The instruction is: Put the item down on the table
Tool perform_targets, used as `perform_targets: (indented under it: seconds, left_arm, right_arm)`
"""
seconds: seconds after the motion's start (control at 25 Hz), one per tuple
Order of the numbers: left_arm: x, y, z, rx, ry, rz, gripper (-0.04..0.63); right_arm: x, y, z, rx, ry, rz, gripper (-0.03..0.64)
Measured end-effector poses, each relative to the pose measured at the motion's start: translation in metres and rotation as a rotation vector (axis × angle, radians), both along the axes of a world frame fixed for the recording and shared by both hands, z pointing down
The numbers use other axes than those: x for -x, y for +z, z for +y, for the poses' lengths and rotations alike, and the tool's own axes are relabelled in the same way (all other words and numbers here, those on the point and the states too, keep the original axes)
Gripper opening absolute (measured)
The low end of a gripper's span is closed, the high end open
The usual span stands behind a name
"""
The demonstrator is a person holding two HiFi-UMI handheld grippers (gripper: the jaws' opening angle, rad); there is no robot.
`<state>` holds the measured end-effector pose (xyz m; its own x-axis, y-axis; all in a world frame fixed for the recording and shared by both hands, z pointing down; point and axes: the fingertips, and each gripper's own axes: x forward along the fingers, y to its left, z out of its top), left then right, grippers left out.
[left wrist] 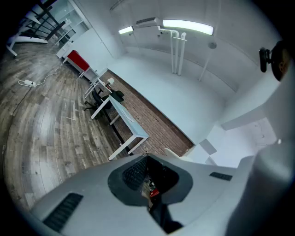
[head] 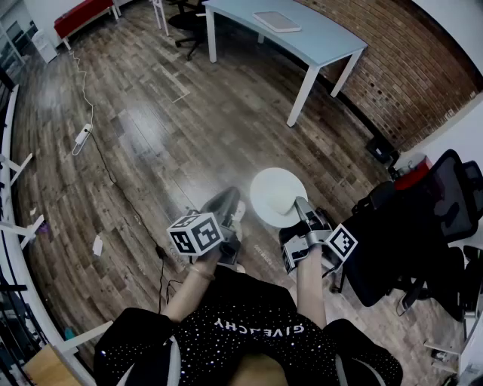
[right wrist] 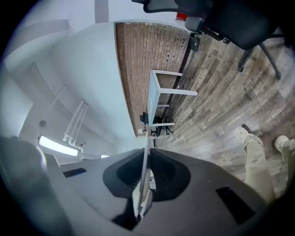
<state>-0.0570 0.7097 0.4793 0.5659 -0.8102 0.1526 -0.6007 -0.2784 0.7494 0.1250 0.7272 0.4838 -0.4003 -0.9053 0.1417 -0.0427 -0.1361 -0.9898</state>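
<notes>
While it is kept in the air above the wooden floor, the white plate is pinched at its near right rim by the right claw. In the right gripper view the plate is seen edge-on as a thin pale strip, and the jaws of that claw are closed tightly on it from both sides. The left claw is held just left of the plate, apart from it. In the left gripper view its jaws are pressed together, and nothing can be made out between them. The light blue tabletop stands at the far side of the room, well apart from the plate, and a flat white thing lies on it. A brick wall runs behind it on the right. A black office chair stands near on the right. A power strip with its cable lies on the floor at the left, and a red bench is seen at the far left.
</notes>
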Motion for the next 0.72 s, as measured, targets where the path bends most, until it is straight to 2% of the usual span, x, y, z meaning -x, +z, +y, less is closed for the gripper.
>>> perform_targets:
  seconds: [0.16,0.36,0.72]
  left_arm:
    - [-0.001,0.008,-0.042,0.007,-0.002,-0.002,0.011]
    - [-0.003,-0.004,-0.108,-0.035,0.017,-0.019,0.011]
    - [-0.001,-0.026,-0.236,-0.051,0.058,-0.070,0.011]
  right_arm:
    - [0.000,0.003,-0.039,-0.010,-0.011,-0.011,0.031]
    - [0.001,-0.002,-0.107,-0.022,-0.005,-0.002,0.031]
    - [0.015,-0.021,-0.234,-0.040,-0.024,0.016,0.031]
